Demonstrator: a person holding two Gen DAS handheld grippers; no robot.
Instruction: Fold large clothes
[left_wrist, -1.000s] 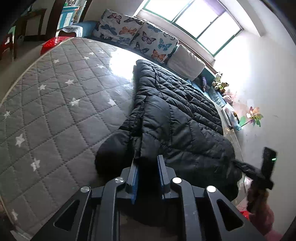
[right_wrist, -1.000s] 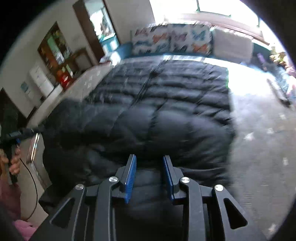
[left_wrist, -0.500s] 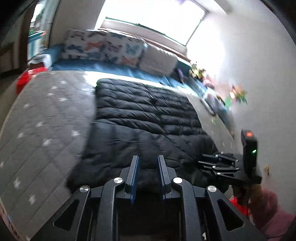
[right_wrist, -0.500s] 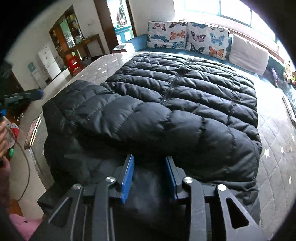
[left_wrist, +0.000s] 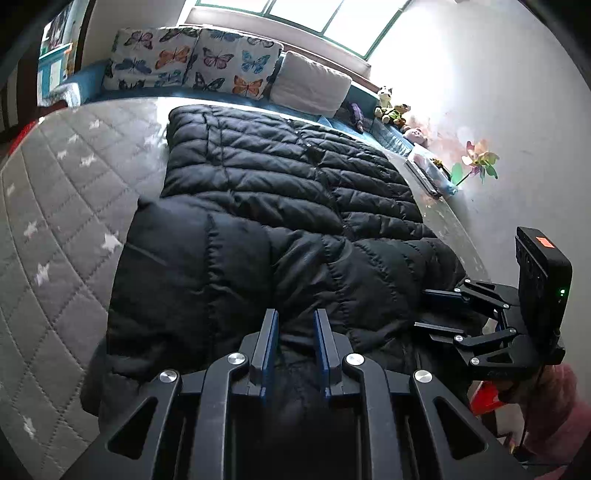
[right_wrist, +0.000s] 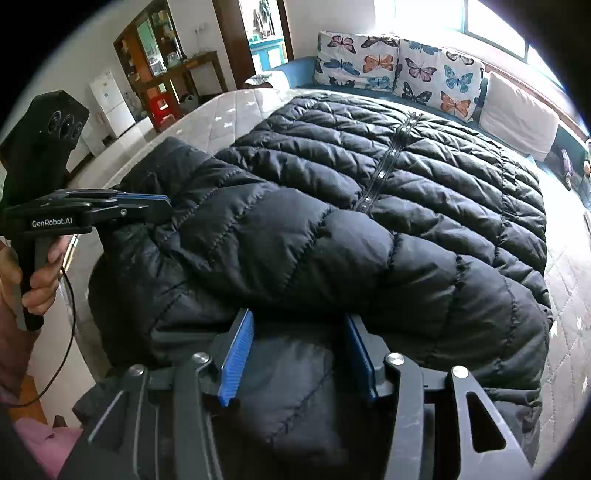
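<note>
A black puffer coat (left_wrist: 280, 221) lies spread on the grey quilted bed (left_wrist: 62, 206), its near end doubled back over the body. The left tool (left_wrist: 293, 332) pinches coat fabric at the near edge, fingers narrowly apart around it. The right tool (right_wrist: 299, 339) is spread wide, with coat fabric between its blue pads (right_wrist: 236, 354). Butterfly pillows (right_wrist: 399, 70) line the far side.

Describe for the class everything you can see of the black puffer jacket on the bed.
The black puffer jacket is quilted, slightly shiny, apparently down-filled. It lies spread on the grey star-patterned mattress, a line of snaps running along its middle. A sleeve is folded across the near end. Its near edge sits between the fingers of the left tool and right tool.
</note>
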